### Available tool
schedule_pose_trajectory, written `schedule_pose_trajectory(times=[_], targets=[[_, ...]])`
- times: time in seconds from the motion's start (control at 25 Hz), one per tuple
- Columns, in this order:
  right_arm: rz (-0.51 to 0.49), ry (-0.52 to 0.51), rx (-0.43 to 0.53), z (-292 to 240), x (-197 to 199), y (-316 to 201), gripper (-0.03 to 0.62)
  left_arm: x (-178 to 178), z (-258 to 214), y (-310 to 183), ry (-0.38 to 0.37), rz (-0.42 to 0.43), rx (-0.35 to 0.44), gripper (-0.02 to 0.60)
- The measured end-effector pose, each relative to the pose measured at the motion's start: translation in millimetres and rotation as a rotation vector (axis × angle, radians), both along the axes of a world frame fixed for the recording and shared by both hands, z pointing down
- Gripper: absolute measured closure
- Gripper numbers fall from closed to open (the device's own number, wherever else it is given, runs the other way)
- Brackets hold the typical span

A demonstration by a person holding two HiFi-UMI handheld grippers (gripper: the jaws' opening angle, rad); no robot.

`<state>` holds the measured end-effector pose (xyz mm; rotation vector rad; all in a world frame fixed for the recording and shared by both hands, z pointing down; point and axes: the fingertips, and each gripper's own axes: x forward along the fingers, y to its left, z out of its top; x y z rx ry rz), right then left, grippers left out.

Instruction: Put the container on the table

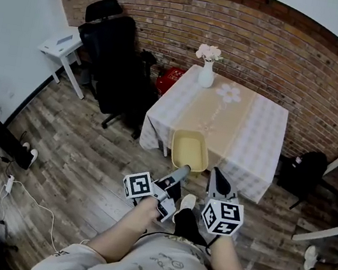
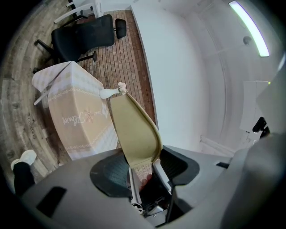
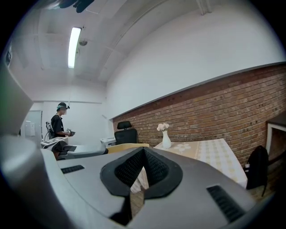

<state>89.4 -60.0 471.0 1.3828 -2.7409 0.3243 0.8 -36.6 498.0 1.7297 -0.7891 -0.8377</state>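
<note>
Head view: the left gripper [image 1: 181, 171] has its fingers clamped on the near rim of the container [image 1: 190, 151], a shallow pale-yellow plastic tub, oblong with rounded corners. The tub is in the air at the near edge of the tabletop [image 1: 253, 133]; whether it hangs over that edge or short of it cannot be told. The tabletop is square, under a white checked cloth with a beige runner. A white vase [image 1: 207, 73] of pale flowers stands at its far edge. The right gripper [image 1: 216, 178] is just right of the tub and clear of it. Below is a grey plank floor [image 1: 73, 166], behind is a brick wall [image 1: 270, 39].

Left gripper view: the tub [image 2: 134, 134] rises edge-on from the ribbed black fingers [image 2: 111, 172], which pinch its thin smooth rim from both sides. Beyond it are the draped tabletop [image 2: 76, 112], the vase [image 2: 109, 93] and a black office chair [image 2: 85, 36].

Right gripper view: the right gripper [image 3: 143, 152] has its ribbed fingers closed tip to tip on nothing. The tub's yellow rim [image 3: 127, 146] shows just left of them. Further off are the vase [image 3: 166, 141] on the cloth-covered tabletop [image 3: 210, 150] and the brick wall [image 3: 214, 103]
</note>
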Motion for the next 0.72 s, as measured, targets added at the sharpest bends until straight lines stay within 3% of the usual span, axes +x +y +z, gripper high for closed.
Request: schedule_pose_trajectory(times=[0.16,0.32,0.56,0.72], targets=[[0.003,-0.018,-0.002,-3,-8,-25,0.592,-6,-5,-21,0.015,0.011,0.012,0.36],[0.001,-0.03,-0.015,1,-21,-53,0.592,-20,4,-46,-0.029,0.005,-0.006,0.36],[-0.015,-0.031,-0.019,2,-45,-100,0.592,-42,8,-91,-0.04,0.005,-0.012,0.36],[-0.026,-0.021,-0.014,0,-54,-139,0.592,-47,2,-128,-0.005,0.014,0.013,0.36]])
